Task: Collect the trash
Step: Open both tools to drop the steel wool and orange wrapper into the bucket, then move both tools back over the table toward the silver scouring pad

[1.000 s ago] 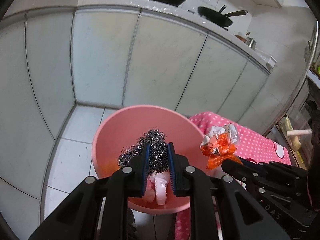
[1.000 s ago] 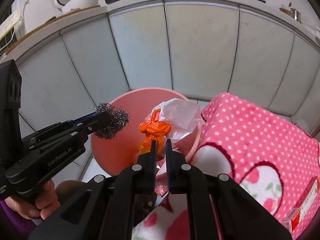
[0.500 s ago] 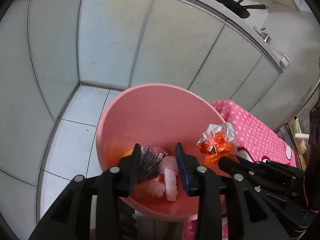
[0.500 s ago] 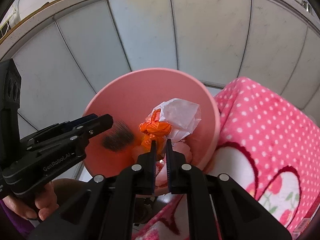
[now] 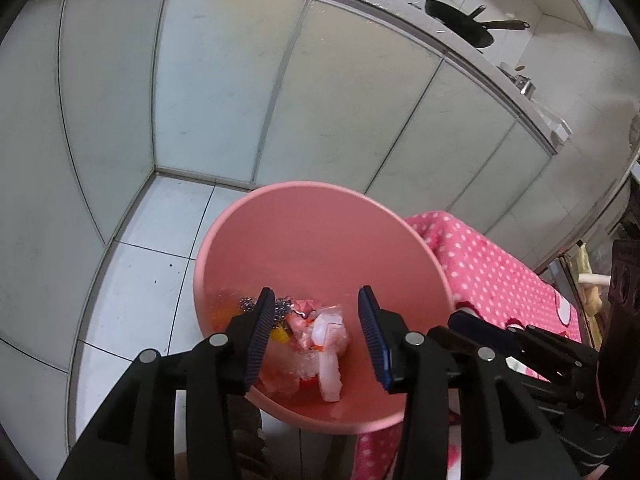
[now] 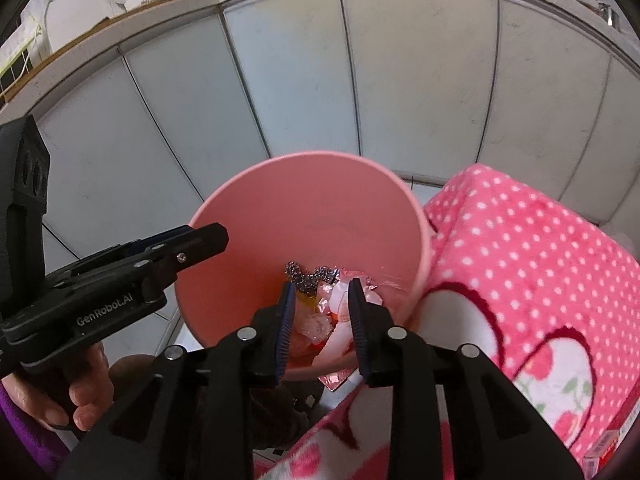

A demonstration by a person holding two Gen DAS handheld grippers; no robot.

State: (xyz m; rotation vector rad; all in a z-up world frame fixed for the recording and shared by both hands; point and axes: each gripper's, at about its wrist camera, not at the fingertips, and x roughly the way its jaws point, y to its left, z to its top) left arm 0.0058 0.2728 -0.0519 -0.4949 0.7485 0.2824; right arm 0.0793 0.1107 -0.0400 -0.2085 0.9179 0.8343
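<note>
I am spreading both grippers' fingers, left gripper (image 5: 316,340) and right gripper (image 6: 320,320), over the pink bin (image 6: 304,208); steel wool (image 6: 306,276) and orange wrapper, released since a second ago, are lying at 6 o'clock inside, both collected.

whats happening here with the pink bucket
A person is collecting trash with a pair of handheld tongs in each hand. Both the left tongs and the right tongs hang over the round pink plastic bin, their jaws opening with nothing between them. A grey steel-wool scrubber and crumpled pink and white wrappers lie at the bottom of the bin. The bin stands on the white tiled floor beside a pink polka-dot cloth.
</note>
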